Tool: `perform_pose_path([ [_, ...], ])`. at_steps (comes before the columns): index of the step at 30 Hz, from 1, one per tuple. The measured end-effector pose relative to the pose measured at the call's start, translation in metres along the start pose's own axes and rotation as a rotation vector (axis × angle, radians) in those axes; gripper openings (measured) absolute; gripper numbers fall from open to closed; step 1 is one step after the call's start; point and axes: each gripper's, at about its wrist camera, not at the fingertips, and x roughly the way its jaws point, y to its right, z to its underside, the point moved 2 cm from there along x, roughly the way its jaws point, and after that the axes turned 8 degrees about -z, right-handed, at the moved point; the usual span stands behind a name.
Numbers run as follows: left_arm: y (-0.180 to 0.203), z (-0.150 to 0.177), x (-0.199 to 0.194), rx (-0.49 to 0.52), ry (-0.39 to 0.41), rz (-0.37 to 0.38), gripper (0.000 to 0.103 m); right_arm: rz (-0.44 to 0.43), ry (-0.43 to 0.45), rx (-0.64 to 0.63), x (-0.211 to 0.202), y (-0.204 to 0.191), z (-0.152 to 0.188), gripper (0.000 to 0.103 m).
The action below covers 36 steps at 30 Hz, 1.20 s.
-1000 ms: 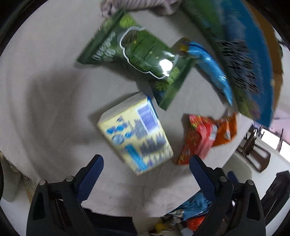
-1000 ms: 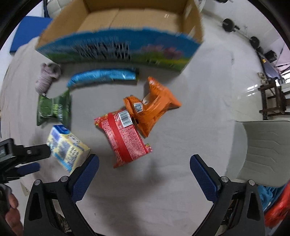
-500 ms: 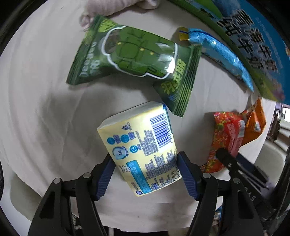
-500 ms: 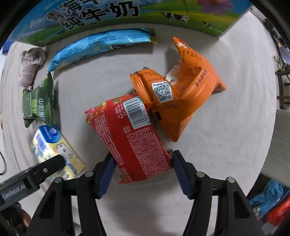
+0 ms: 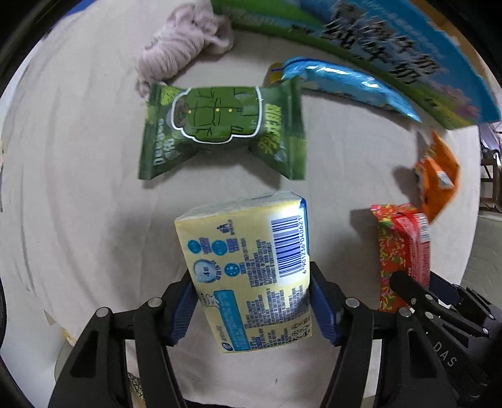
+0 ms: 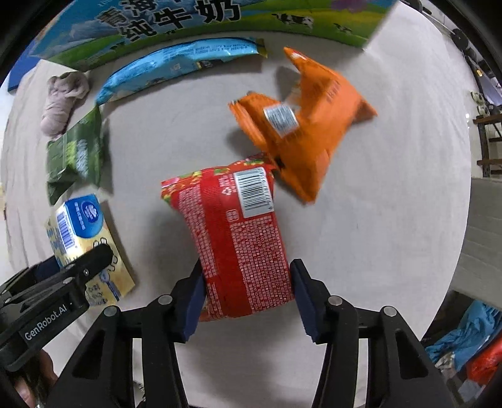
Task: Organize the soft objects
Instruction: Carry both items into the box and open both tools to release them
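Note:
My left gripper (image 5: 252, 303) is shut on a yellow tissue pack (image 5: 248, 270) with a barcode and holds it off the grey table. My right gripper (image 6: 246, 296) is shut on a red snack bag (image 6: 238, 232) and holds it raised. The tissue pack also shows in the right wrist view (image 6: 84, 241), and the red bag in the left wrist view (image 5: 401, 248). On the table lie a green snack bag (image 5: 219, 125), a blue snack bag (image 5: 342, 84), an orange snack bag (image 6: 301, 125) and a rolled pinkish cloth (image 5: 178, 53).
A cardboard box with a blue and green printed side (image 6: 188, 22) stands at the far edge of the grey cloth-covered table (image 5: 78, 188). Beyond the table's right edge are a pale chair (image 6: 486, 235) and a wooden rack (image 6: 489, 141).
Both grippers have closed: the left on the tissue pack, the right on the red bag. Both packs have been lifted. The orange bag has shifted away from the red bag.

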Motion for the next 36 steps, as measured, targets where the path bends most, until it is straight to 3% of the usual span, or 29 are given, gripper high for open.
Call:
perform_pose_path([
  [4, 0.012, 0.018, -0.036, -0.001, 0.044, 0.046, 0.062, -0.052, 0.03, 0.007, -0.019, -0.001, 0.02, 0.05],
  [9, 0.007, 0.014, -0.097, -0.001, 0.106, 0.139, 0.062, -0.105, 0.094, 0.007, -0.055, -0.001, 0.034, 0.049],
  [18, 0.02, -0.052, -0.183, 0.105, 0.208, 0.243, 0.062, -0.183, 0.289, 0.03, -0.174, 0.003, 0.002, 0.048],
  [22, 0.036, -0.109, -0.2, 0.174, 0.248, 0.252, 0.062, -0.163, 0.373, 0.034, -0.216, -0.006, -0.033, 0.048],
  [26, 0.047, -0.168, -0.192, 0.217, 0.232, 0.254, 0.062, -0.111, 0.428, 0.046, -0.237, -0.008, -0.082, 0.048],
  [36, 0.078, -0.295, -0.136, 0.279, 0.098, 0.242, 0.062, 0.009, 0.45, 0.078, -0.202, 0.003, -0.226, 0.048],
])
